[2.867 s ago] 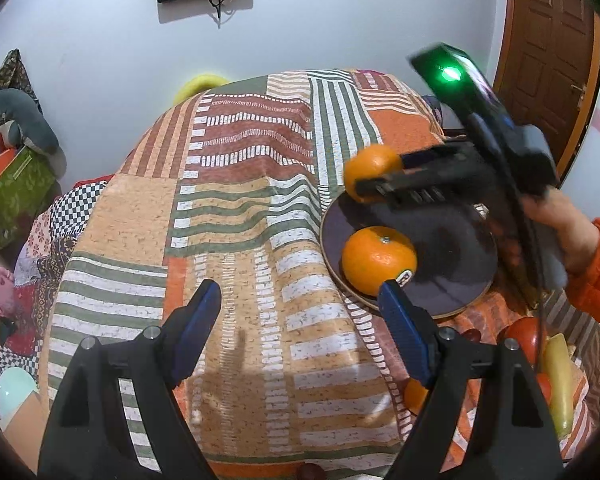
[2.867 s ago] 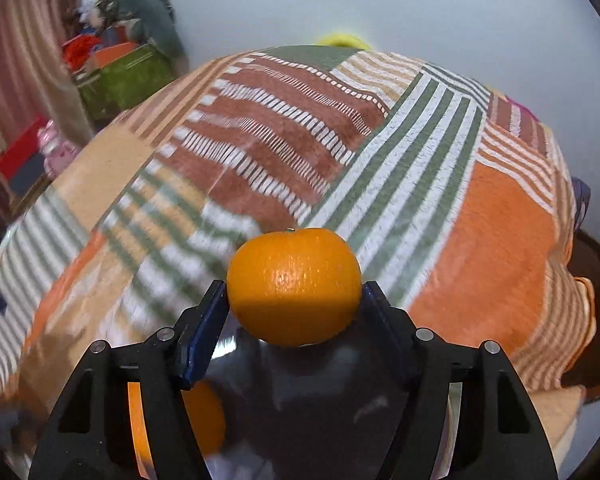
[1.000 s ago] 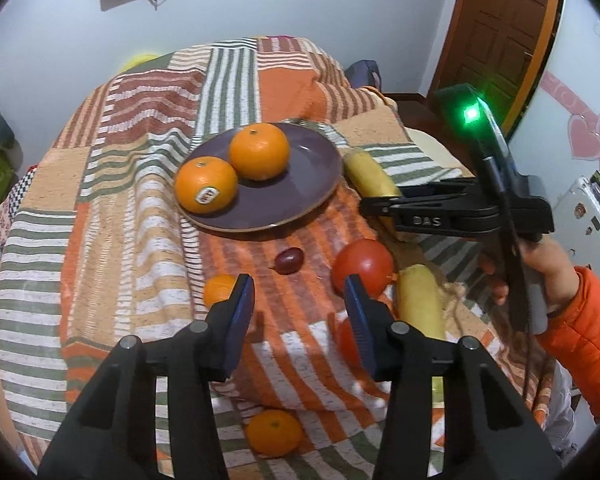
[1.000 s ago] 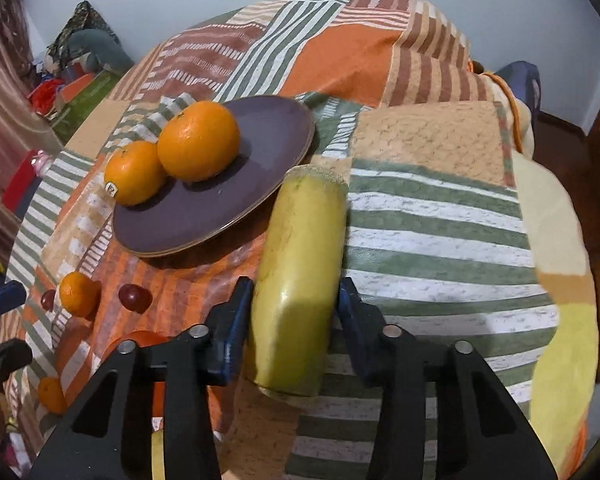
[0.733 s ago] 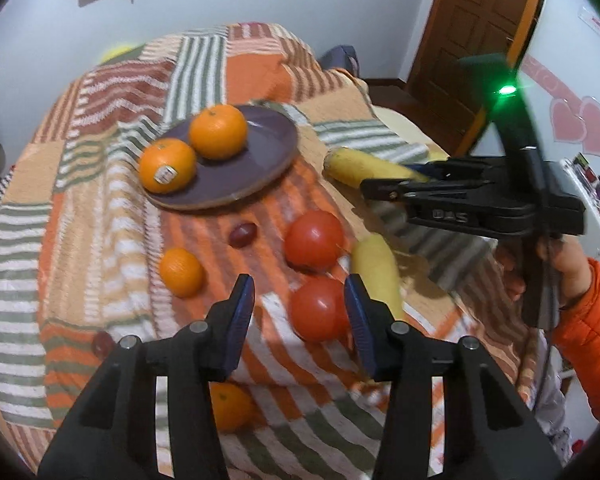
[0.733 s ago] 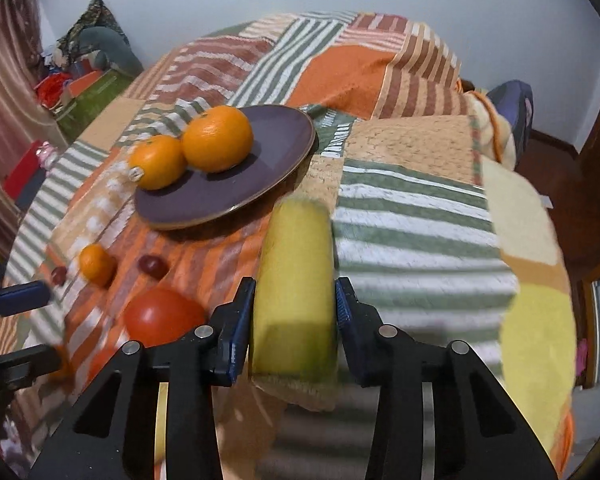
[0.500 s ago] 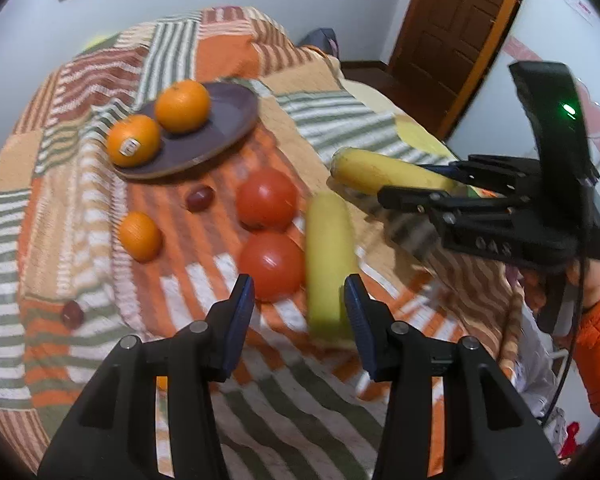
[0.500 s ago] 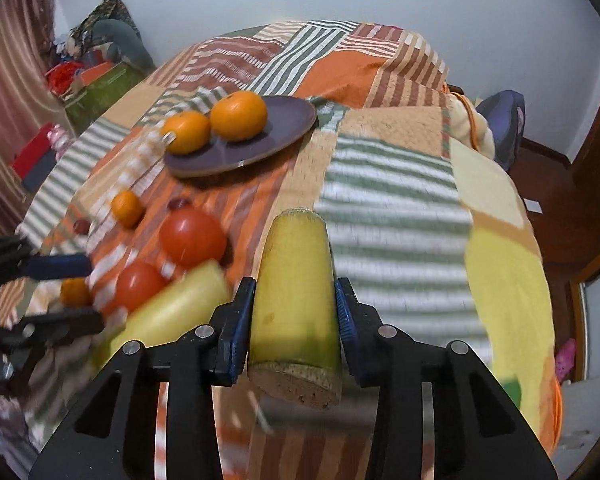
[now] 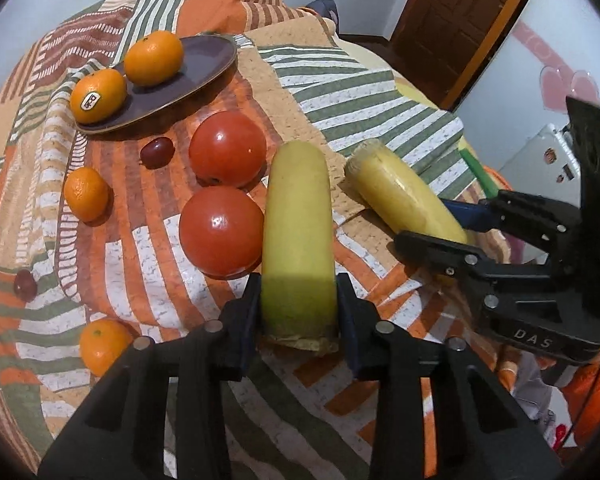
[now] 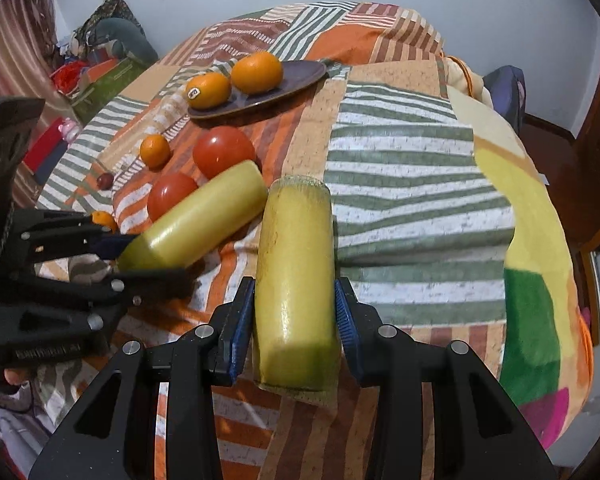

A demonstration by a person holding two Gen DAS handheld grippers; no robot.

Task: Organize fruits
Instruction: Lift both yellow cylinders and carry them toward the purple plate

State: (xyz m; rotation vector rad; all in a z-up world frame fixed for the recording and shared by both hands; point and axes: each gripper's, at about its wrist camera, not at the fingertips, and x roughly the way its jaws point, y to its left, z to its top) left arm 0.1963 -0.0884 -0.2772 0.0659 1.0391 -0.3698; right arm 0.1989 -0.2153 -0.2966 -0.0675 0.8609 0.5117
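Left wrist view: left gripper (image 9: 298,312) perhaps hides banana (image 9: 298,216) base.

Bed covered with a patchwork striped blanket (image 9: 380,92) in orange, green, brown and white fills both views. Upper left of the left wrist view: dark plate (image 9: 204,60) flat on the blanket; below it, directly on the cloth, two red tomatoes (image 9: 220,230) touching at centre, a dark grape (image 9: 157,153) just left of the upper one, another grape (image 9: 25,285) at far left. Two small oranges (image 9: 86,193) sit down the left side, and a yellow fruit (image 9: 298,220) lies just right of the tomatoes.
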